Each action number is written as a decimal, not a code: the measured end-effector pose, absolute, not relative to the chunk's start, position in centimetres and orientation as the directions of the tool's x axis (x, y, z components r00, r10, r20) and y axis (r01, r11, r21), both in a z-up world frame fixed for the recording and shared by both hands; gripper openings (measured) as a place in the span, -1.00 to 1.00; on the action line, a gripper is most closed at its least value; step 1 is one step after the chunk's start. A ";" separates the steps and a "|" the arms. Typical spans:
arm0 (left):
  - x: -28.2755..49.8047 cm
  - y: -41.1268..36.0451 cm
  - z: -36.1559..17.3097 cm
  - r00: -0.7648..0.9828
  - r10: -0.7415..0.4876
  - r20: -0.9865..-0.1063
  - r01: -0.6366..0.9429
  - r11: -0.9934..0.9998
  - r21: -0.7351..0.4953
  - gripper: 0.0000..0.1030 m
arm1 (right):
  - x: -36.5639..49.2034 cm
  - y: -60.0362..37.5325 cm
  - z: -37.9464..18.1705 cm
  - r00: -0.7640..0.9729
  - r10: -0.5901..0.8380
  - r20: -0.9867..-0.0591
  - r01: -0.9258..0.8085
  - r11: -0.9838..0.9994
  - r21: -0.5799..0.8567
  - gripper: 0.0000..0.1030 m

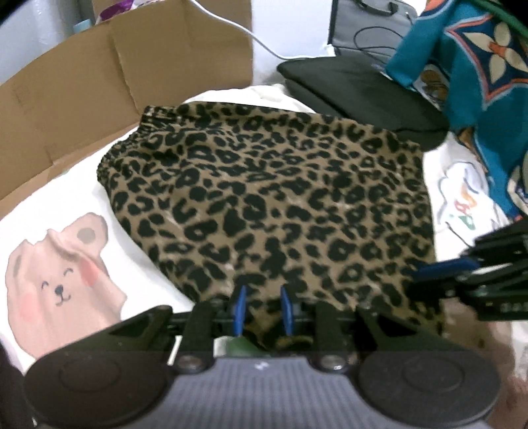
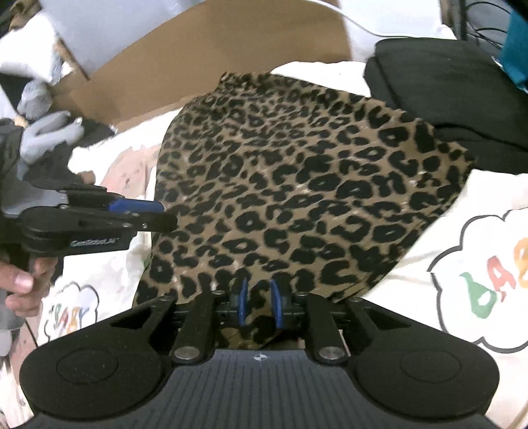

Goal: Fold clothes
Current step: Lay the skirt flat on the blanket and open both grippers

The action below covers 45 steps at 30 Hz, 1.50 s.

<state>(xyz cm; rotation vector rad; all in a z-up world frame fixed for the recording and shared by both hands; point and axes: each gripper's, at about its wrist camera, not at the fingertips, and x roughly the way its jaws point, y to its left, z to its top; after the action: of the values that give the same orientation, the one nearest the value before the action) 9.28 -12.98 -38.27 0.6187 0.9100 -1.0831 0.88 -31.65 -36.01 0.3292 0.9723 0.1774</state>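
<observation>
A brown leopard-print fabric garment with black spots fills the middle of both wrist views, spread over a white bed sheet printed with cartoon pictures, its gathered elastic edge lying toward the upper left of the left wrist frame, near a flattened brown cardboard box. At the bottom centre of the left wrist frame, the left gripper has its two blue-padded fingers drawn close on the near hem of the garment, a fold of spotted cloth pinched between them. At the bottom centre of the right wrist frame, the right gripper does the same along the same near edge, its blue pads closed on a bunched bit of the leopard cloth. Each tool shows in the other's view: the right one enters at the lower right of the left wrist frame, and the left one reaches in from the left edge of the right wrist frame, with a person's hand on its handle. A pink cartoon bear print sits on the sheet at the lower left of the left wrist frame. A folded black cloth lies just beyond the far corner of the garment at the upper right, and a teal patterned fabric with orange and cream shapes hangs over the upper right corner. A grey bag stands behind the black cloth
</observation>
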 end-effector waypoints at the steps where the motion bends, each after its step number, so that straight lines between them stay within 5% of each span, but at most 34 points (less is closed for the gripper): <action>1: 9.1 -12.8 -38.4 0.177 -0.475 -0.862 0.933 0.359 -0.007 -0.51 | 0.9 -31.4 -36.0 0.552 0.294 -0.780 -0.006 0.937 0.349 -0.53; 10: 8.7 -13.0 -42.6 0.163 -0.442 -0.882 0.932 0.361 -0.008 -0.49 | 0.7 -31.4 -36.8 0.513 0.269 -0.815 0.018 0.946 0.324 -0.46; 23: 6.5 -8.9 -38.7 0.160 -0.475 -0.865 0.903 0.425 -0.066 -0.50 | -1.8 -29.9 -33.9 0.550 0.315 -0.774 -0.030 0.933 0.358 -0.43; 28: 5.6 -6.3 -36.6 0.179 -0.480 -0.859 0.894 0.445 -0.062 -0.50 | -3.6 -28.5 -32.5 0.532 0.366 -0.763 -0.119 0.925 0.361 -0.13; 37: 4.0 -3.0 -37.6 0.105 -0.471 -0.876 0.907 0.406 -0.109 -0.49 | -5.1 -26.1 -31.8 0.458 0.434 -0.776 -0.242 0.901 0.361 -0.11; 41: 2.8 -3.2 -38.9 0.071 -0.452 -0.889 0.924 0.365 -0.112 -0.23 | -5.2 -25.5 -31.5 0.455 0.441 -0.774 -0.273 0.896 0.351 0.04; 45: 1.5 -3.7 -40.0 0.066 -0.451 -0.890 0.941 0.324 -0.094 -0.21 | -5.4 -25.0 -31.4 0.451 0.450 -0.771 -0.302 0.890 0.343 0.21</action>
<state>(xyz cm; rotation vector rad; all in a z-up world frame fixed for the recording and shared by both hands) 1.45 -3.67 -40.02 0.6117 1.0124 -1.1543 -5.37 -24.97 -31.37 0.1650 1.0004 0.4670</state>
